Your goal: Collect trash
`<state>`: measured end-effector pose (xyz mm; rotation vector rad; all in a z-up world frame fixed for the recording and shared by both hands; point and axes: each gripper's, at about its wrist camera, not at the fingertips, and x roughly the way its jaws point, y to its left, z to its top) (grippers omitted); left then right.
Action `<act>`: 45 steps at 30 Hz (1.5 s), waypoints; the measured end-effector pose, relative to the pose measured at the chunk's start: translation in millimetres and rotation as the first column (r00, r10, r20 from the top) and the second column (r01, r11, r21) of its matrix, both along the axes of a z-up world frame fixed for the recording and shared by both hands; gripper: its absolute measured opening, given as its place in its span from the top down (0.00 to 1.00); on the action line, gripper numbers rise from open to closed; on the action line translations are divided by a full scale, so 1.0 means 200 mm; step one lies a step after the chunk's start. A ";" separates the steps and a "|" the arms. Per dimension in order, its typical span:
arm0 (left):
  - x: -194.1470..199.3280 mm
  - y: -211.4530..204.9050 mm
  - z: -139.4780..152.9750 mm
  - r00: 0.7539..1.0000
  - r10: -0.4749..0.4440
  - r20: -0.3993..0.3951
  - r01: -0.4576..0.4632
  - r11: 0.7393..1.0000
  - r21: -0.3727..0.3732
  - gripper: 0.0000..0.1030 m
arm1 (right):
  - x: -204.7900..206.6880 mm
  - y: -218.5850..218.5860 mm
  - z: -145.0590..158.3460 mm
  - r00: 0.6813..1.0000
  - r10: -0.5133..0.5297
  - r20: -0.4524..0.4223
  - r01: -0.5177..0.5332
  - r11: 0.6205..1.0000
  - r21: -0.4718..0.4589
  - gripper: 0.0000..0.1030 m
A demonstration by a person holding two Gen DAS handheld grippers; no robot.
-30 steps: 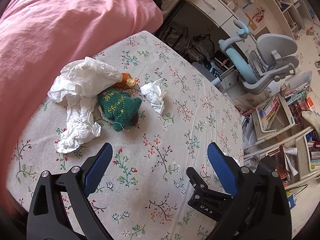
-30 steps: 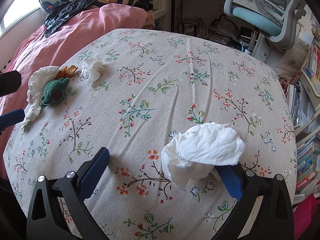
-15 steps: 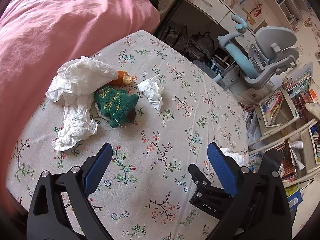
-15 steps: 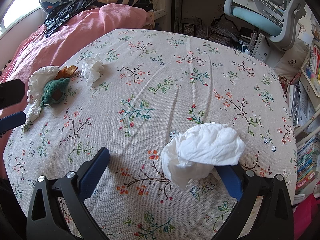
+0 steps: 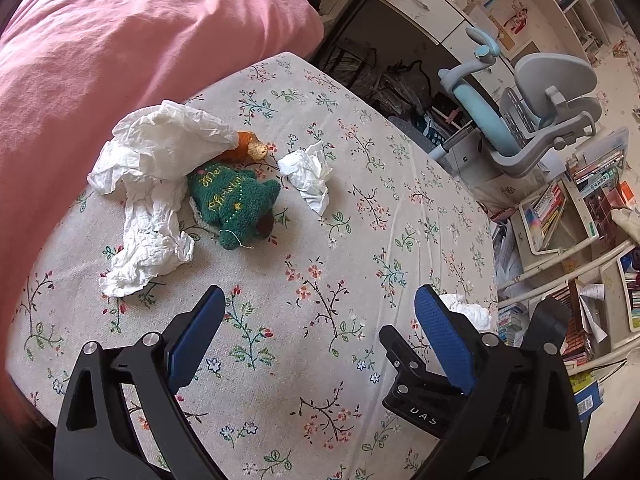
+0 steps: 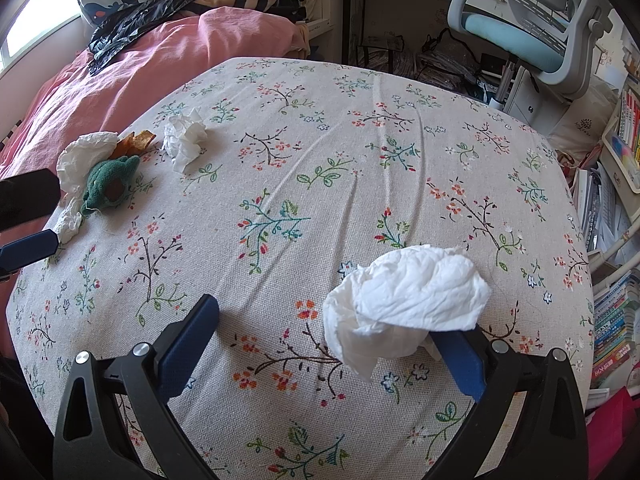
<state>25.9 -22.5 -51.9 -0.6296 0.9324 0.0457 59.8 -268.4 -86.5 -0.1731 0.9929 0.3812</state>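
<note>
A large crumpled white tissue [image 5: 148, 196] lies on the floral tablecloth [image 5: 320, 248], draped partly over a green knitted toy [image 5: 234, 204] and an orange scrap [image 5: 248, 150]. A small tissue wad [image 5: 308, 172] lies just right of them. My left gripper [image 5: 316, 332] is open and empty, hovering in front of this pile. In the right wrist view another crumpled tissue [image 6: 404, 304] lies on the cloth against the inside of my right finger [image 6: 460, 360]. My right gripper [image 6: 324, 344] is open around it. The same pile [image 6: 100, 172] and small wad [image 6: 184, 140] lie far left.
A pink duvet [image 5: 120, 40] borders the table on the left, with a black plastic bag [image 6: 132, 28] on it. A blue-grey desk chair [image 5: 520, 120] and cluttered shelves of books [image 5: 580, 208] stand beyond the table's right edge.
The left gripper drew back slightly from the tissue pile and shifted its view a little. The right gripper and its tissue have not moved.
</note>
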 end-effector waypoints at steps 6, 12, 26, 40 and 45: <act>-0.01 -0.01 0.01 1.000 -0.004 0.003 0.004 1.000 -0.001 0.11 | 0.00 0.00 0.00 1.000 0.000 0.000 0.000 1.000 0.000 0.06; -0.01 -0.03 0.01 1.000 -0.004 0.009 0.004 1.000 0.011 0.11 | 0.00 0.00 0.00 1.000 0.000 0.000 0.000 1.000 0.000 0.06; -0.02 -0.04 0.02 1.000 -0.010 0.013 0.010 1.000 0.015 0.11 | 0.00 0.00 0.00 1.000 0.000 0.000 0.000 1.000 0.000 0.06; -0.02 0.00 0.09 0.999 0.008 0.048 -0.012 0.997 0.076 0.11 | 0.00 0.00 0.00 1.000 0.000 0.000 0.000 1.000 0.000 0.06; 0.01 -0.03 0.05 1.000 0.007 0.018 -0.010 0.991 0.134 0.11 | 0.00 0.00 0.00 1.000 0.000 0.000 0.000 1.000 0.000 0.06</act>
